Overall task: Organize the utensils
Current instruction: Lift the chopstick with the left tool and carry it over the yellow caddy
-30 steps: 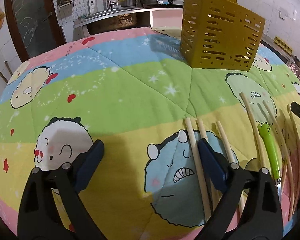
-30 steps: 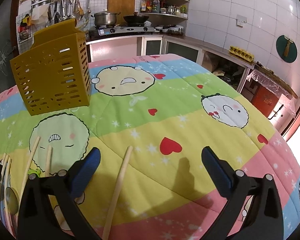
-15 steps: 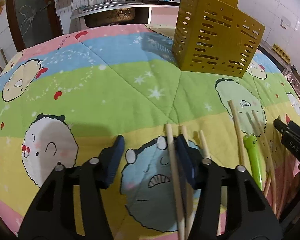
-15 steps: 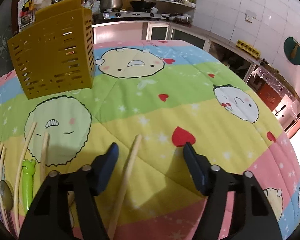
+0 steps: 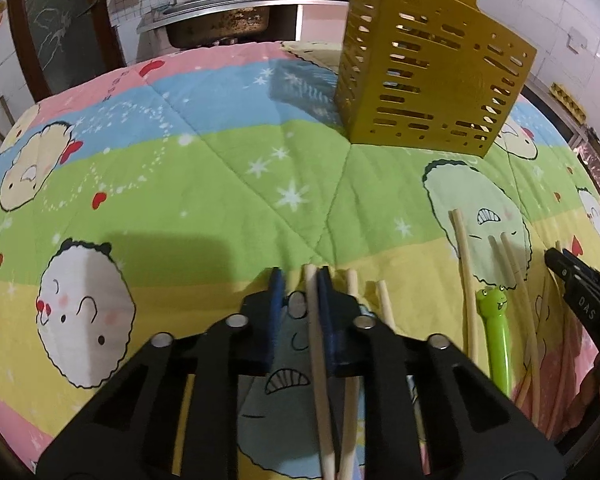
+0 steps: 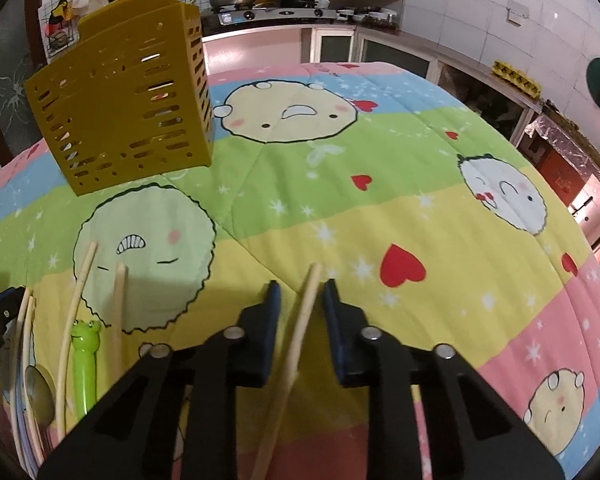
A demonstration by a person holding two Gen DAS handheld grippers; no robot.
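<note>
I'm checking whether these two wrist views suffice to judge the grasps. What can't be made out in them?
- Left wrist view: whether the left gripper pinches its chopstick; only one pad visibly touches it.
- Right wrist view: the same for the right gripper and its chopstick; gaps show.
- Yellow holder: inside hidden by walls.
- Spoon: handle hidden among chopsticks.

quilt point(image 6: 440, 216): pink/blue/green/yellow stripes, cartoon round faces, red hearts, white stars | utensil holder point(image 5: 428, 80): mustard yellow, slotted holes | chopsticks point(image 5: 318, 344): pale cream wood | frog-head utensil handle point(image 5: 496, 332): bright green | gripper pads point(image 6: 274, 312): dark blue on black frames | spoon bowl point(image 6: 40, 392): silvery, probably metal, dim
</note>
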